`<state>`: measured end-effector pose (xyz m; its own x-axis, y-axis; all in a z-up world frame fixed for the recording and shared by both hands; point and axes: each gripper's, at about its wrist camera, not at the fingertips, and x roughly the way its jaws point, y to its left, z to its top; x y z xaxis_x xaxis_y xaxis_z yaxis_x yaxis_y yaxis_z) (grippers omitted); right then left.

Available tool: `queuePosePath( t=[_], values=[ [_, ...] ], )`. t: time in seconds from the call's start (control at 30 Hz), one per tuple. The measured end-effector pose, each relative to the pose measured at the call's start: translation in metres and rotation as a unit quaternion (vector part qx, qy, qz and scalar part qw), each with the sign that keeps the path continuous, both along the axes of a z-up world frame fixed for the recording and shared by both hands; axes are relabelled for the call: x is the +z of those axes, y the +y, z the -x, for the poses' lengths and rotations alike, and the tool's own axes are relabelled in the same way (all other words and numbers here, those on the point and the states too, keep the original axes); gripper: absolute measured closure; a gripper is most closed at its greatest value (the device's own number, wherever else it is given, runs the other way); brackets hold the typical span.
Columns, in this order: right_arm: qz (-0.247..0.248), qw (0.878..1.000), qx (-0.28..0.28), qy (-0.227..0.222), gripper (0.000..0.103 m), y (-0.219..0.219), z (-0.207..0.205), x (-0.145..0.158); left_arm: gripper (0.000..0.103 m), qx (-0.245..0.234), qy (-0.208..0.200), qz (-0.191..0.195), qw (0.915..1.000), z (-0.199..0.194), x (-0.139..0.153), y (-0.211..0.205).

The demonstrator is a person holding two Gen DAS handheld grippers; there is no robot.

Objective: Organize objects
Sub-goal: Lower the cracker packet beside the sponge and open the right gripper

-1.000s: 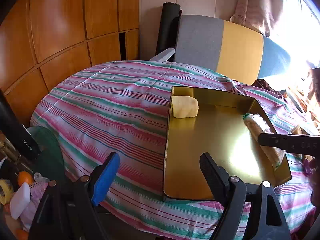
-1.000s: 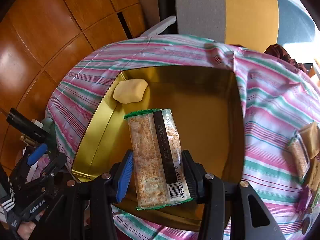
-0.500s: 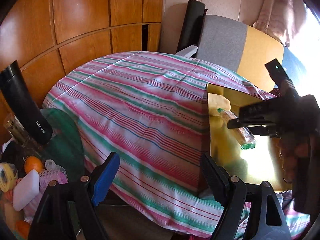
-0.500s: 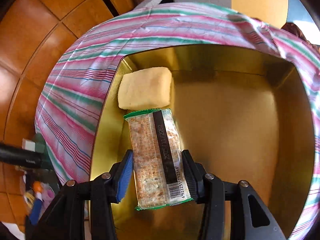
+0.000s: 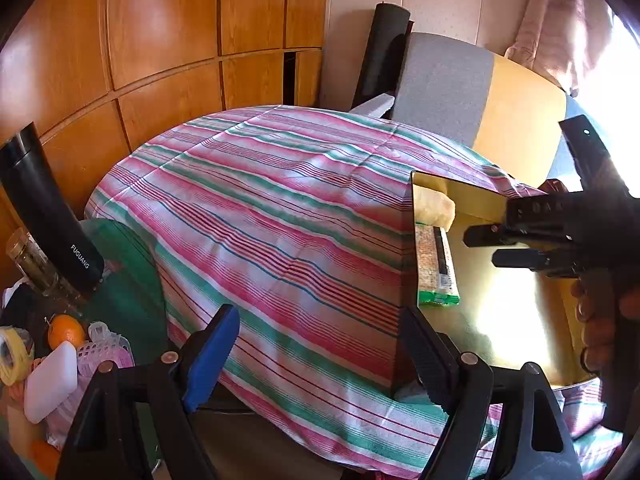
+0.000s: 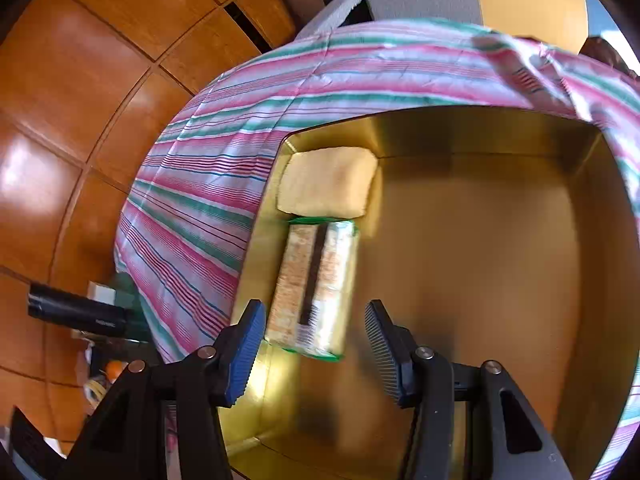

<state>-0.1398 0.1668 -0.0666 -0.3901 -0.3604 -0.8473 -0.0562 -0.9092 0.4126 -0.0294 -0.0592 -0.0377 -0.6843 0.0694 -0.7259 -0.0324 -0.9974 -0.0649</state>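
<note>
The right gripper (image 6: 316, 344), jaws just opening, has released the long green-edged cracker packet (image 6: 312, 288); it lies ahead between them in the gold metal tray (image 6: 500, 240), lengthwise, touching the yellow sponge block (image 6: 328, 184).

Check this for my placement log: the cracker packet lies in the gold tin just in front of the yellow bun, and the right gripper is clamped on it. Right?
Not quite. The right gripper is not clamped: its jaws have just been opening, and the cracker packet lies free of both pads, as the right wrist view shows. The rest holds: it rests in the gold tin just in front of the yellow bun.
</note>
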Motion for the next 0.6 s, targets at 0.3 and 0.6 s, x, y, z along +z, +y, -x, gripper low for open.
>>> queuePosePath(
  t=[0.3,0.6],
  values=[
    [-0.081,0.995,0.009,0.049,0.048,0.013,-0.045,0.011,0.020,-0.023,0.012,0.013,0.9996,-0.009,0.009,0.019],
    [-0.153,0.983,-0.001,0.103,0.045,0.028,-0.085,0.026,0.020,-0.047,0.033,0.028,0.9980,-0.018,0.021,0.038]
  ],
)
